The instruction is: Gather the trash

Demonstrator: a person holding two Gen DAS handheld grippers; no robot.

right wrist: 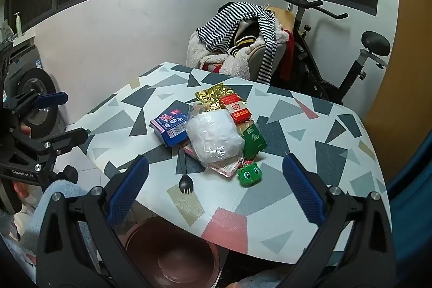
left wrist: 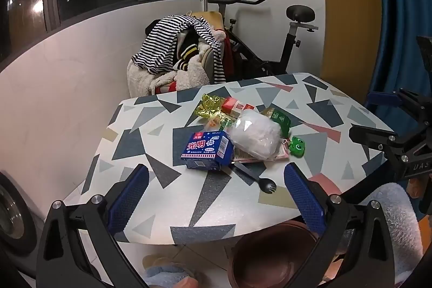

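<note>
1. Left wrist view:
   - Left gripper [left wrist: 216, 193] spread wide, nothing between the pads, hovering over the table's near edge and tilted down toward the trash heap.
   - Landmark: clear bag [left wrist: 253, 136] of white stuff, lying mid-table [left wrist: 151, 109].
   - Left of the bag, touching it: blue box [left wrist: 208, 150]. Behind the bag: gold wrapper [left wrist: 210, 107] and red box [left wrist: 237, 105]. Right of the bag: green packet [left wrist: 280, 119] and, nearer, green frog toy [left wrist: 298, 146]. In front of the bag: black spork [left wrist: 256, 176], tines toward the camera.
   - Heaped together, probably so each piece can be taken in turn and dropped into the brown bin [left wrist: 270, 258] below the table's near edge.
   - Right gripper [left wrist: 388, 120] seen from the side at the right edge, likewise spread and empty.

2. Right wrist view:
   - Right gripper [right wrist: 216, 193] wide apart, holding nothing, aimed down at the same heap.
   - Shown better here: a pink tray [right wrist: 225, 168] peeking out from under the bag [right wrist: 213, 139], the frog toy's [right wrist: 249, 174] face, and the bin's [right wrist: 172, 255] open mouth and bare bottom.
   - Left gripper [right wrist: 59, 115] visible at the left edge, fingers apart.
   - Nothing collected yet, by the look of the bin.
</note>
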